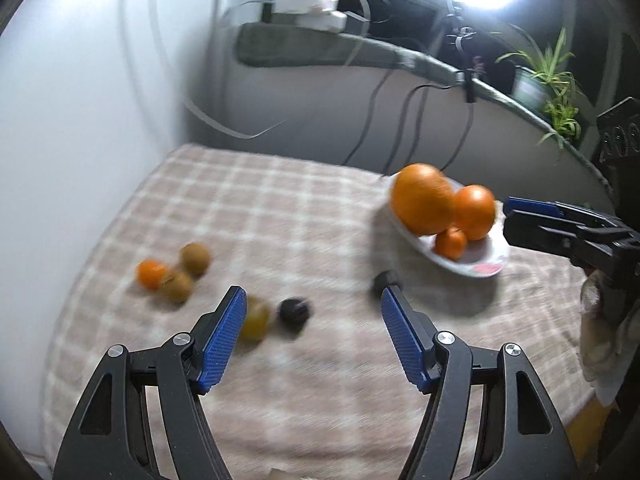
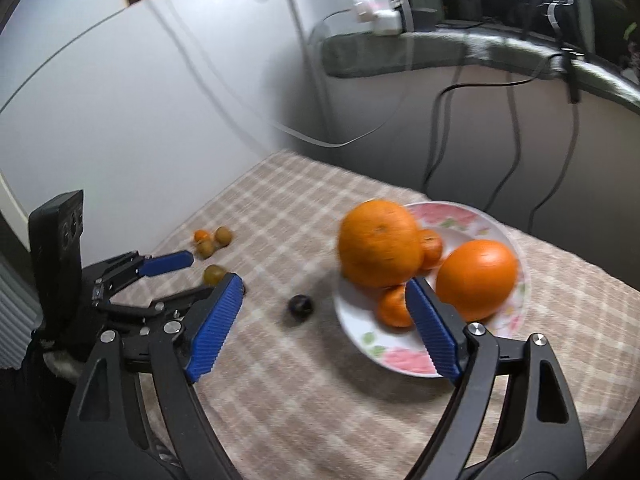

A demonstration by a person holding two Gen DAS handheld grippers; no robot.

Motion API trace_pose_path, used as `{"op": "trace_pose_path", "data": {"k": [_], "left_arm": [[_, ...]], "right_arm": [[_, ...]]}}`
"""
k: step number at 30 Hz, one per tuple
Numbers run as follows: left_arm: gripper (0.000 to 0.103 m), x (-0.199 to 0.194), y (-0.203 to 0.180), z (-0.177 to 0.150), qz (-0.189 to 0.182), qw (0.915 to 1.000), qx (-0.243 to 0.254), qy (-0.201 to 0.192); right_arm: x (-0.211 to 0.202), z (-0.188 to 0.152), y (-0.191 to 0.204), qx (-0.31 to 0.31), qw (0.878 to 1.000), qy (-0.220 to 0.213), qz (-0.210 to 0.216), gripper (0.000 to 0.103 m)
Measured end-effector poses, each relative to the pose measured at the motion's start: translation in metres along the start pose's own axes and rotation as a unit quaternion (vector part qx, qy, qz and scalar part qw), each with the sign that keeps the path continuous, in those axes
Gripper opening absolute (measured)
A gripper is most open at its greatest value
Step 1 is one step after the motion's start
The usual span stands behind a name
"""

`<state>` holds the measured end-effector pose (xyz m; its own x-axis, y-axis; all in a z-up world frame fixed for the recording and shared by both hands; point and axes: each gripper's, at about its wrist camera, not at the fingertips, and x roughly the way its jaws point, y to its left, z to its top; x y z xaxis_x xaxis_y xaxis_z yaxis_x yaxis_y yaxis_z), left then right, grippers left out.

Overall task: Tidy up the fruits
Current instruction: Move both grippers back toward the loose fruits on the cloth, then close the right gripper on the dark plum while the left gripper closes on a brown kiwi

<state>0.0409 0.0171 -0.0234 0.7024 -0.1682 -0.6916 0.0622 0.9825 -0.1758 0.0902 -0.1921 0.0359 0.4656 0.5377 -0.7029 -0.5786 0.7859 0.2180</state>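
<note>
Checked tablecloth carries loose small fruits; we hold left gripper and right gripper released, empty, oranges grouped on floral plate.

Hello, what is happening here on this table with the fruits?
A person holds a gripper in each hand, sorting fruit. Both the left gripper and the right gripper are open and empty. Four orange fruits sit on the flowered plate. Small fruits, like the dark one, lie loose on the checked cloth.
</note>
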Motion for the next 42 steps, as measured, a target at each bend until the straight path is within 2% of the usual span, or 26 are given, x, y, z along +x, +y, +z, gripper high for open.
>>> {"op": "trace_pose_path", "data": {"k": [5,9,12,14,20,30,42], "left_arm": [[0.069,0.002,0.022,-0.013,0.005,0.9995,-0.025,0.019],[0.068,0.003,0.033,-0.018,-0.007,0.999,-0.039,0.018],[0.057,0.004,0.04,-0.019,-0.019,0.9982,-0.053,0.02],[0.049,0.006,0.045,-0.02,-0.025,0.9977,-0.059,0.023],[0.04,0.015,0.056,-0.021,-0.037,0.9955,-0.08,0.035],[0.04,0.03,0.065,-0.017,-0.055,0.9919,-0.102,0.051],[0.038,0.042,0.067,-0.013,-0.067,0.9898,-0.109,0.063]], "right_arm": [[0.02,-0.01,0.023,-0.015,0.999,0.021,0.022,0.086],[0.034,-0.019,0.037,-0.022,0.998,0.033,0.038,0.086],[0.046,-0.023,0.047,-0.032,0.998,0.042,0.041,0.085],[0.054,-0.024,0.051,-0.035,0.997,0.05,0.049,0.076],[0.084,-0.024,0.067,-0.06,0.993,0.076,0.064,0.057],[0.124,-0.02,0.086,-0.105,0.988,0.1,0.049,0.044],[0.147,-0.021,0.079,-0.104,0.986,0.115,0.054,0.032]]}}
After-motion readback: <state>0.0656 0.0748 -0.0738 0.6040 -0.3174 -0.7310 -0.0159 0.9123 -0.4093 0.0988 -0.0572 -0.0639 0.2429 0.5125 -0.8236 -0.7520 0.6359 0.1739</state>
